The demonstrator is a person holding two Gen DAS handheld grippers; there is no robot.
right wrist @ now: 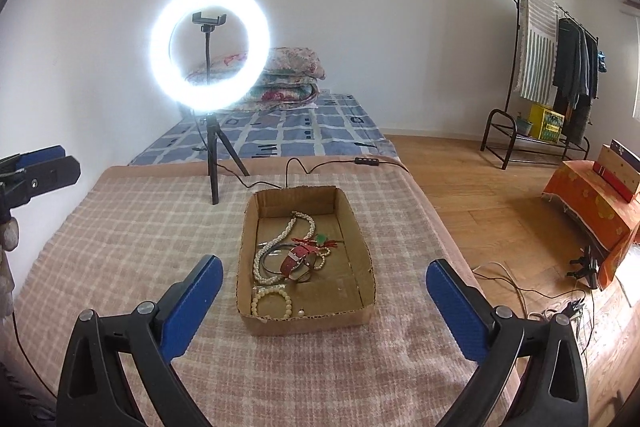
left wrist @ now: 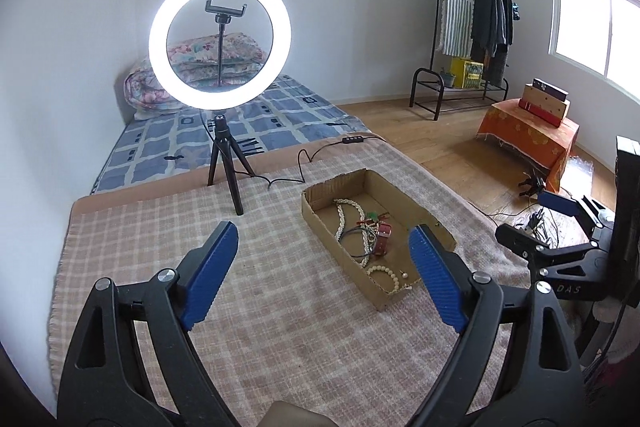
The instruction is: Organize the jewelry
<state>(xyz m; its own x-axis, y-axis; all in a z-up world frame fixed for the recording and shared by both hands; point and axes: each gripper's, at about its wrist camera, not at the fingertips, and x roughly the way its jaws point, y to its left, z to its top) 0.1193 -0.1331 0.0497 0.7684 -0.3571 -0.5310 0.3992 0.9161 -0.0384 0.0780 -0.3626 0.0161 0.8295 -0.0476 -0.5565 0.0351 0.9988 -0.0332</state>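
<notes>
Jewelry (right wrist: 292, 259) lies heaped in the cardboard tray (right wrist: 360, 243) mid-frame, while left gripper (left wrist: 324, 251) and right gripper (right wrist: 324, 287) gape wide, empty.

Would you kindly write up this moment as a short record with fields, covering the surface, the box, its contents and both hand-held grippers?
surface: checked blanket
container: open cardboard box, resting on the blanket
contents: long pearl necklace, cream bead bracelet, red strap, dark bangles, all loosely piled inside the box
behind box: lit ring light on a small tripod
left hand-held gripper: open, nothing between its jaws, left of the box
right hand-held gripper: open, empty, jaws either side of the box's near end
jewelry outside box: none visible
</notes>
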